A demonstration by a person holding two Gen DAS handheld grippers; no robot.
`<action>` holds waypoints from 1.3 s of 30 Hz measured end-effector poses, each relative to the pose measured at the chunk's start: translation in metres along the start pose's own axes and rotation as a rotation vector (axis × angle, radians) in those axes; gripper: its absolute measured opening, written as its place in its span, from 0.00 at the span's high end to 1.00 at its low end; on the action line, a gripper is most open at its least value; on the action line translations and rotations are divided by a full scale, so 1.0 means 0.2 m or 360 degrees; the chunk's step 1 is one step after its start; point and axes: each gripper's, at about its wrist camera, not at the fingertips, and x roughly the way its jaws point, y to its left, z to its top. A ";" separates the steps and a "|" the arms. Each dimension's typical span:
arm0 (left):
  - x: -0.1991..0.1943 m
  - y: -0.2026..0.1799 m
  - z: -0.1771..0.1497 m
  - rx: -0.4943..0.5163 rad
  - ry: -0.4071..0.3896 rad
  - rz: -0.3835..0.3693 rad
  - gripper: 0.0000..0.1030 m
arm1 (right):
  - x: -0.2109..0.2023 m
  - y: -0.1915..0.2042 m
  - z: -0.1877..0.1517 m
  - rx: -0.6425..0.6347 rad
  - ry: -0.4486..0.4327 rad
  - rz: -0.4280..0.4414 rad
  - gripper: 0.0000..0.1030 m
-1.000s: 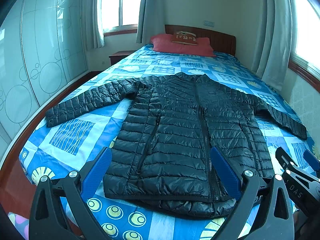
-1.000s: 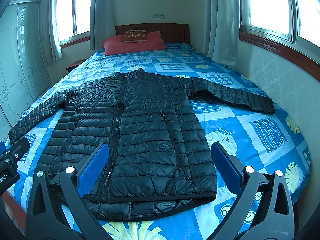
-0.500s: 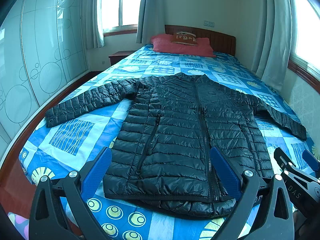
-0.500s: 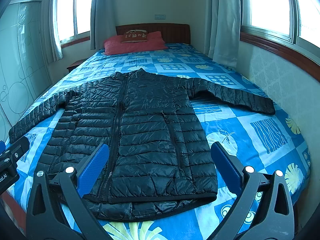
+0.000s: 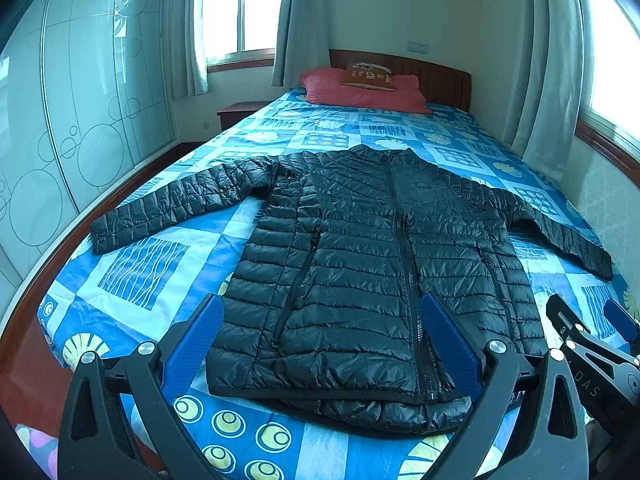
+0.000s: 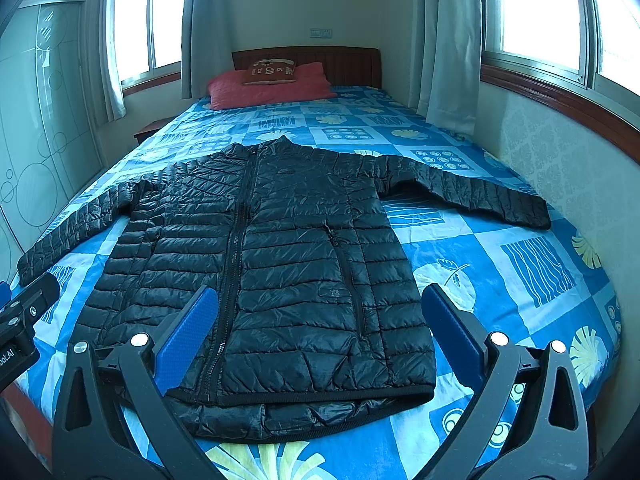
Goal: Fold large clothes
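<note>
A black quilted puffer jacket (image 5: 360, 256) lies flat and zipped on the bed, front up, both sleeves spread out to the sides, collar toward the headboard; it also shows in the right wrist view (image 6: 276, 264). My left gripper (image 5: 320, 340) is open and empty, held above the jacket's hem on its left half. My right gripper (image 6: 318, 330) is open and empty above the hem on the right half. The right gripper's tip shows at the right edge of the left wrist view (image 5: 592, 360).
The bed has a blue patterned cover (image 5: 160, 264) and red pillows (image 5: 360, 92) at the wooden headboard. A glass wardrobe (image 5: 60, 140) stands left, with a strip of wooden floor beside the bed. Wall and curtained window (image 6: 540, 40) are on the right.
</note>
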 end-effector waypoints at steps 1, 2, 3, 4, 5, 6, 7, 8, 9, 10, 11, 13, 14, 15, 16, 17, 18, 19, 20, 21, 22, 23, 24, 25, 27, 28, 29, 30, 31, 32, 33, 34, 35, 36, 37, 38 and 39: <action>0.00 0.00 0.00 0.0000 0.0001 -0.0001 0.05 | 0.00 0.00 0.00 -0.0001 0.0000 0.0000 0.02; 0.00 0.00 0.00 0.0001 0.0002 -0.0003 0.05 | 0.00 0.00 0.00 -0.0001 0.0000 -0.0001 0.02; 0.00 0.00 0.00 0.0001 0.0001 -0.0001 0.05 | 0.00 0.01 0.00 -0.0002 0.0000 -0.0001 0.02; 0.00 0.00 0.00 0.0000 0.0001 0.0000 0.05 | 0.00 0.00 0.00 -0.0001 0.0000 0.0001 0.02; 0.00 0.00 0.00 -0.0001 0.0002 -0.0001 0.05 | 0.00 0.00 0.00 -0.0001 0.0000 0.0000 0.02; 0.00 0.00 0.00 -0.0001 0.0001 -0.0003 0.05 | 0.00 0.00 0.00 -0.0001 0.0001 0.0001 0.02; 0.00 0.00 0.00 0.0001 0.0000 -0.0001 0.05 | 0.00 0.00 0.00 -0.0001 0.0001 0.0000 0.02; 0.00 0.00 0.00 0.0001 -0.0001 0.0000 0.05 | 0.00 0.00 0.00 -0.0001 0.0000 0.0000 0.02; 0.00 0.00 0.00 0.0000 0.0000 -0.0001 0.05 | 0.00 0.00 0.00 -0.0001 0.0001 0.0000 0.02; 0.00 0.00 0.00 -0.0001 0.0001 -0.0003 0.05 | 0.00 0.00 0.00 -0.0001 0.0001 0.0000 0.02; 0.00 0.00 0.00 0.0000 0.0001 -0.0002 0.05 | 0.00 0.00 0.00 -0.0001 0.0001 0.0000 0.02; 0.00 0.00 0.00 0.0000 0.0002 -0.0001 0.05 | 0.00 0.00 0.00 -0.0002 0.0001 0.0000 0.02; 0.00 0.00 0.00 0.0000 0.0003 -0.0002 0.05 | 0.00 0.00 0.00 -0.0002 0.0001 -0.0001 0.02; 0.00 0.00 0.00 -0.0001 0.0003 -0.0003 0.05 | 0.00 0.00 0.00 -0.0002 0.0001 0.0000 0.02; 0.00 0.00 0.00 0.0000 0.0005 -0.0003 0.05 | 0.00 0.00 0.00 -0.0002 0.0001 0.0000 0.02; 0.00 0.00 0.00 0.0001 0.0006 -0.0002 0.05 | 0.00 0.00 0.00 -0.0002 0.0001 0.0000 0.02; 0.00 0.00 0.00 0.0000 0.0004 -0.0001 0.05 | 0.00 0.00 0.00 -0.0002 0.0001 0.0000 0.02; 0.00 0.00 0.00 -0.0001 0.0005 -0.0005 0.05 | 0.00 0.00 0.00 -0.0002 0.0001 0.0000 0.02; 0.00 0.00 -0.01 -0.0001 0.0004 -0.0004 0.05 | 0.00 0.00 0.00 -0.0003 0.0000 -0.0001 0.02; 0.00 0.00 -0.01 -0.0001 0.0004 -0.0003 0.05 | 0.00 0.00 0.00 -0.0003 0.0000 0.0000 0.02; 0.00 0.00 -0.01 -0.0001 0.0004 -0.0002 0.05 | 0.00 0.00 0.00 -0.0003 0.0000 0.0001 0.02; 0.00 0.00 -0.01 -0.0001 0.0004 -0.0004 0.05 | 0.00 0.00 0.00 -0.0003 0.0000 0.0001 0.02; 0.00 0.00 -0.01 -0.0002 0.0005 -0.0004 0.05 | 0.00 0.00 0.00 -0.0003 0.0002 0.0000 0.02; 0.00 0.00 -0.01 -0.0001 0.0005 -0.0004 0.05 | 0.00 0.01 0.00 -0.0003 0.0003 0.0002 0.02; 0.01 0.00 -0.01 -0.0004 0.0009 -0.0004 0.05 | 0.00 0.03 -0.01 -0.0003 0.0005 0.0006 0.02; 0.01 0.00 -0.02 -0.0004 0.0010 -0.0004 0.05 | 0.00 0.03 -0.01 -0.0003 0.0006 0.0009 0.02; 0.01 0.00 -0.02 -0.0006 0.0014 -0.0005 0.05 | 0.01 0.05 -0.02 -0.0004 0.0008 0.0014 0.02; 0.02 0.00 -0.03 -0.0009 0.0020 -0.0007 0.05 | 0.02 0.06 -0.03 -0.0003 0.0014 0.0022 0.02; 0.02 -0.01 -0.03 -0.0009 0.0023 -0.0009 0.05 | 0.03 0.06 -0.03 0.0000 0.0020 0.0025 0.02; 0.03 -0.01 -0.04 -0.0013 0.0031 -0.0012 0.05 | 0.04 0.06 -0.03 0.0002 0.0025 0.0031 0.02; 0.04 0.00 -0.04 -0.0019 0.0041 -0.0018 0.05 | 0.04 0.06 -0.03 0.0002 0.0026 0.0032 0.02; 0.05 0.00 -0.04 -0.0022 0.0045 -0.0020 0.05 | 0.04 0.06 -0.03 0.0002 0.0026 0.0032 0.02; 0.07 0.01 -0.04 -0.0029 0.0055 -0.0020 0.05 | 0.07 0.04 -0.02 0.0026 0.0048 0.0063 0.02; 0.09 0.02 -0.04 -0.0038 0.0066 -0.0024 0.05 | 0.10 0.03 -0.02 0.0043 0.0064 0.0095 0.02; 0.12 0.04 -0.03 -0.0052 0.0078 -0.0036 0.05 | 0.11 0.02 -0.02 0.0059 0.0072 0.0118 0.02; 0.14 0.05 -0.03 -0.0069 0.0088 -0.0041 0.05 | 0.13 0.01 -0.02 0.0084 0.0083 0.0140 0.02; 0.16 0.08 -0.02 -0.0085 0.0096 -0.0047 0.05 | 0.16 -0.01 -0.01 0.0116 0.0096 0.0167 0.02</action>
